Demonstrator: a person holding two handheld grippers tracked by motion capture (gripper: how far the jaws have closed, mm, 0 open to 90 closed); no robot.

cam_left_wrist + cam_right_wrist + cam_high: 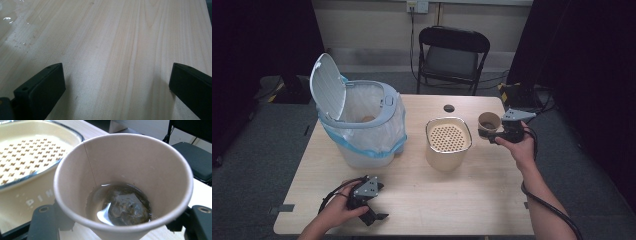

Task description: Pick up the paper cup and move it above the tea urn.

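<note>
The right tool (497, 134), held in a person's right hand (520, 148) above the right side of the tabletop (452, 200), grips a paper cup (489, 123). In the right gripper view its two black jaws press on opposite sides of the cup (125, 177), low on its wall, with the cup's wide rim rising above them. The cup stands close to upright and holds a little brownish liquid with a soaked tea bag (125, 206) lying at the bottom. Just beside the cup, toward the middle of the tabletop, sits a cream container (448, 144) with a perforated strainer top (448, 137); cup and container do not touch. Farther left stands a pale blue bin (362, 125) lined with a clear bag, its lid (327, 85) tipped up and open. The left tool (369, 212) lies near the front edge of the tabletop under the left hand (337, 212), its jaws spread wide over bare wood with nothing between them. A black folding chair (452, 55) stands behind the tabletop.
</note>
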